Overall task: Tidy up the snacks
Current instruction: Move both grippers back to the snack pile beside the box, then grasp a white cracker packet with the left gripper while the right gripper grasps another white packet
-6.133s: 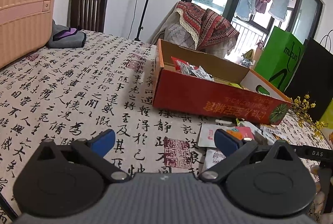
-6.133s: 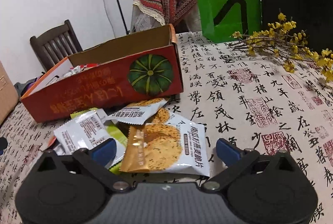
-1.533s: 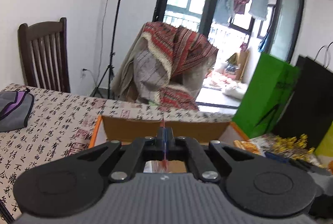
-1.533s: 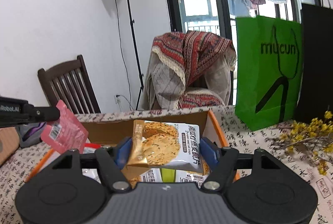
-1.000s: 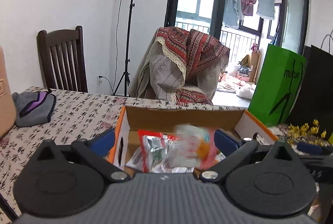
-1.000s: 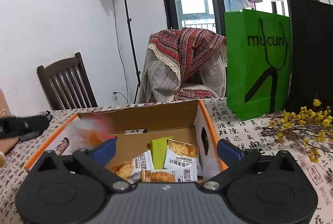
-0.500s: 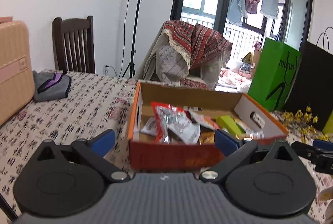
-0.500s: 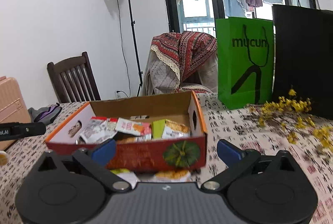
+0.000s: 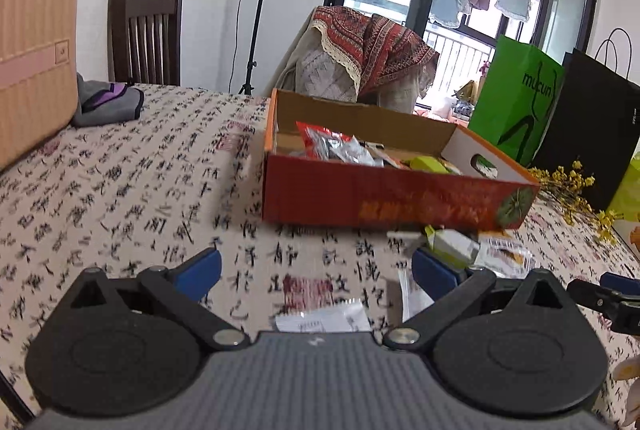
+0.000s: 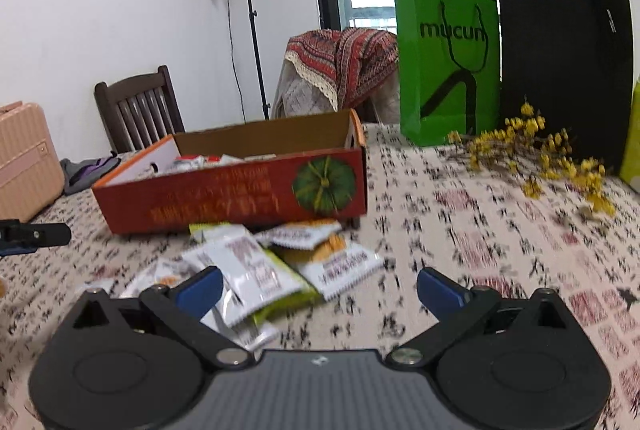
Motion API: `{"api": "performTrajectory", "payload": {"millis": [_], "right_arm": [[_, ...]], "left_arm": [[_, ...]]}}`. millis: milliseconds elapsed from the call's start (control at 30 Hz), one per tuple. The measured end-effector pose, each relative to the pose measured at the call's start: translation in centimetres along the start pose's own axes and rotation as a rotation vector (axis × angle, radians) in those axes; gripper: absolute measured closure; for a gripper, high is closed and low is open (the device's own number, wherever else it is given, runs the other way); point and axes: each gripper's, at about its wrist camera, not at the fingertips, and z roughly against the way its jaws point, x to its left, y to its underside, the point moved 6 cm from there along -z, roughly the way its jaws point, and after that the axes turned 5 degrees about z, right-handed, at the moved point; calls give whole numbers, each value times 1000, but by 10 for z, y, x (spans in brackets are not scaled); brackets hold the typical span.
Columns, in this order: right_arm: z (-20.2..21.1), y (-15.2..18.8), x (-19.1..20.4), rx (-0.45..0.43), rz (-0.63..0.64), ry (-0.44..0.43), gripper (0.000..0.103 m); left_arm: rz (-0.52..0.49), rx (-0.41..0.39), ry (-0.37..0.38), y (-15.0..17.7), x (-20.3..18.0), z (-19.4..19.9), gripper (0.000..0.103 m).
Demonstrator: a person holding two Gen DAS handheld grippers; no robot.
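A red cardboard box (image 9: pixel 384 196) (image 10: pixel 240 198) with a pumpkin picture sits on the table and holds several snack packets (image 9: pixel 332 146). More loose snack packets (image 10: pixel 276 262) (image 9: pixel 472 252) lie on the cloth in front of it. My left gripper (image 9: pixel 316 268) is open and empty, low over the table, with a white packet (image 9: pixel 320 318) just beneath it. My right gripper (image 10: pixel 318 286) is open and empty too, with its left finger over the loose pile. The right gripper's tip shows at the left wrist view's right edge.
The table wears a calligraphy-print cloth (image 9: pixel 132 190). A pink suitcase (image 9: pixel 32 62) and a grey pouch (image 9: pixel 106 104) sit at the left. A green bag (image 10: pixel 446 66), a black bag (image 10: pixel 564 66) and yellow flowers (image 10: pixel 536 146) stand at the right. A wooden chair (image 10: pixel 136 110) is behind.
Both grippers let their packets go into the box about a second ago. Since then they have pulled back and dropped low over the table, near the loose packets, still open.
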Motion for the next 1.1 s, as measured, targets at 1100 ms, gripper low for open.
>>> {"api": "performTrajectory", "payload": {"millis": [1100], "right_arm": [[-2,15,-20,-48,-82,24,0]], "left_arm": [[-154,161,-95,48,-13,-31,0]]}}
